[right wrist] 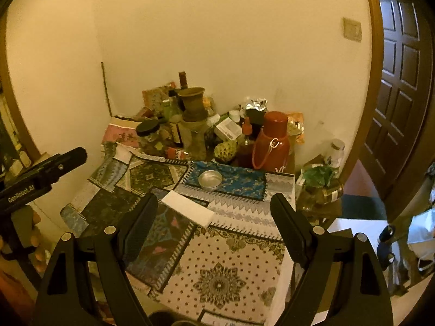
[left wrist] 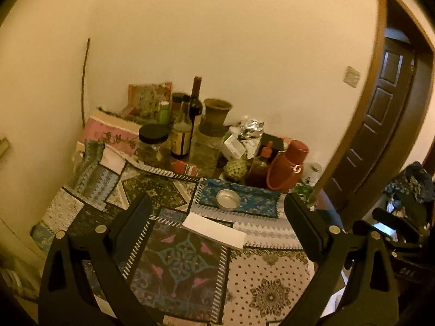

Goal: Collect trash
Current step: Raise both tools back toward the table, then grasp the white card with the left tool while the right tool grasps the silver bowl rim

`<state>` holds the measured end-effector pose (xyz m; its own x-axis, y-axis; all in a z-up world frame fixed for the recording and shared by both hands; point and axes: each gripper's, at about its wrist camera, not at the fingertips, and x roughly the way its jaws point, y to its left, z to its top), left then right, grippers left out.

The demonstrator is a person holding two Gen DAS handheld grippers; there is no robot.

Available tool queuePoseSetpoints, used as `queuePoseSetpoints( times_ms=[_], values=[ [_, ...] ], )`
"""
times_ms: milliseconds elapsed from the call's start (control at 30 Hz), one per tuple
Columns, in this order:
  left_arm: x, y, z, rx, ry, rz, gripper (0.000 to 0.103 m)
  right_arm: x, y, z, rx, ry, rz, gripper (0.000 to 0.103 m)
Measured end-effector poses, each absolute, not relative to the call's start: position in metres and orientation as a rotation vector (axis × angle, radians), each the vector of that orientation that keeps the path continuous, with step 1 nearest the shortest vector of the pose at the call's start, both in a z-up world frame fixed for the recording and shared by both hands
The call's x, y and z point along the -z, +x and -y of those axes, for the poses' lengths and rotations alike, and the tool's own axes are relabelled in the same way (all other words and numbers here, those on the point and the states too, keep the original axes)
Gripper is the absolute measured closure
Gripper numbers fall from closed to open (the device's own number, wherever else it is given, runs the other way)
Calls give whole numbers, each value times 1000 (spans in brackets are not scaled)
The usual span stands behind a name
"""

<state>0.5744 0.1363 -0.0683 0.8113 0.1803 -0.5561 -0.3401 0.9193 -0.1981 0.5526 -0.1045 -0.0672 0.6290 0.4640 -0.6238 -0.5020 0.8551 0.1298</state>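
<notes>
A: Hovering above the patchwork-cloth surface (left wrist: 266, 285) with both pairs wide. Left fingers (left wrist: 136, 217) spread far apart, nothing between. Right fingers (right wrist: 141, 217) the same, empty. Probably choosing the first piece of trash.

B: Most likely the flat white rectangular paper slip (left wrist: 214, 231), lying alone near the middle of the cloth, just in front of the small round metal dish (left wrist: 227, 199). Perhaps also the crumpled silver foil (left wrist: 250, 130) at the back, among the bottles near the tall red flask (left wrist: 288, 165).

A: How to take the slip well?

B: Better to come down steeply and to set one pair across the short side. Thin and flat, so hard to pinch straight from above. Possible help: pressing one pad on an edge and lifting that edge a little before closing. Careful with the cloth, please: easy to catch a fold and to drag the dish along. Better to keep the other pair well away from the bottles.

A: And hard to see?

B: No bin or bag recognised in either view, so not clear where to drop. Near edge of the surface cut off behind the fingers. Back corner crowded and dim: impossible to tell wrapper from useful box. To the right only blur and a dark wooden door.
</notes>
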Motion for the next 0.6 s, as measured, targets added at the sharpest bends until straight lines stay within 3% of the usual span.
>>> queuePoseSetpoints(
  times_ms=[433, 500, 600],
  values=[
    [157, 678, -239, -316, -344, -762, 5, 173, 687, 35, -420, 67, -976, 21],
    [178, 689, -253, -316, -374, -801, 5, 199, 709, 22, -407, 98, -1030, 23],
    [208, 701, -266, -302, -411, -866, 5, 229, 734, 7, -408, 130, -1102, 34]
  ],
)
